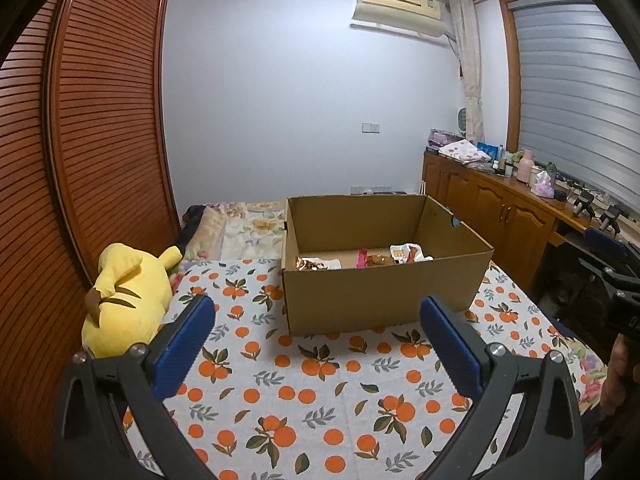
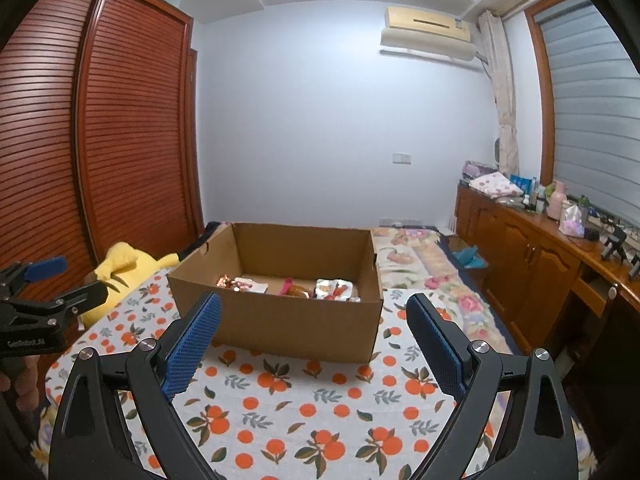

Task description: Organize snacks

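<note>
An open cardboard box (image 1: 376,300) stands on the orange-print cloth (image 1: 304,392); it also shows in the right wrist view (image 2: 288,320). Several wrapped snacks (image 1: 376,259) lie on the box floor, gold, pink and white packets (image 2: 296,288). My left gripper (image 1: 318,340) is open and empty, held above the cloth in front of the box. My right gripper (image 2: 314,340) is open and empty, also in front of the box. The right gripper shows at the right edge of the left wrist view (image 1: 616,276); the left gripper shows at the left edge of the right wrist view (image 2: 44,292).
A yellow plush toy (image 1: 124,300) lies at the cloth's left edge beside a louvred wooden wardrobe (image 1: 80,140). A floral bedspread (image 2: 416,264) lies behind the box. A wooden cabinet (image 1: 500,208) with bottles and clutter runs along the right wall.
</note>
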`<state>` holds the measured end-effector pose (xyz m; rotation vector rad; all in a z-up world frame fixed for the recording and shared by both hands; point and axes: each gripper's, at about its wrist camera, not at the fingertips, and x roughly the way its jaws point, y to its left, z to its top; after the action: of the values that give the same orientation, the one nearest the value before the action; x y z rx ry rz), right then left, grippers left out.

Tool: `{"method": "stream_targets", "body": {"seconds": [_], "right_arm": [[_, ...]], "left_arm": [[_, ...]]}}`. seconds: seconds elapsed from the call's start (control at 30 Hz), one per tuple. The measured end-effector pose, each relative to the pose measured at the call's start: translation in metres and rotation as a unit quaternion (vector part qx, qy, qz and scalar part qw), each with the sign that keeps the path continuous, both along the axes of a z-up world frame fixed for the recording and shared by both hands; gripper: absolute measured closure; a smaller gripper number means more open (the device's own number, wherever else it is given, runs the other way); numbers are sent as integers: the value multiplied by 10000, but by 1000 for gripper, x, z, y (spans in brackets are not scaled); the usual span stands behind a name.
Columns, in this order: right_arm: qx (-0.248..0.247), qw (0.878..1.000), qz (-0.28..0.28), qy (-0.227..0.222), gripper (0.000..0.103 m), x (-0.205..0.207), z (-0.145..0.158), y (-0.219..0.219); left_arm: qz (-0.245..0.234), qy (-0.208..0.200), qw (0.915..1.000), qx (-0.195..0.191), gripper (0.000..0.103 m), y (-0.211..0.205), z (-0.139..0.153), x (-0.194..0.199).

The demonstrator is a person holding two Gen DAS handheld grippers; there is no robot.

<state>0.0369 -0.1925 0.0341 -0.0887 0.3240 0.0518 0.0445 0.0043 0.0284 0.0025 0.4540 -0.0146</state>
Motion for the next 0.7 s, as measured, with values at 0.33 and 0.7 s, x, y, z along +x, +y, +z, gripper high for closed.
{"method": "stream_targets", "body": {"seconds": [0.33,0.7], "right_arm": [[40,10000,-26,84,8,2,-8,-2],[50,9999,-30,90,8,3,-9,-3]], "left_arm": [[19,76,10000,-4,0,2,-7,1],[16,76,10000,0,0,2,-7,1]]}}
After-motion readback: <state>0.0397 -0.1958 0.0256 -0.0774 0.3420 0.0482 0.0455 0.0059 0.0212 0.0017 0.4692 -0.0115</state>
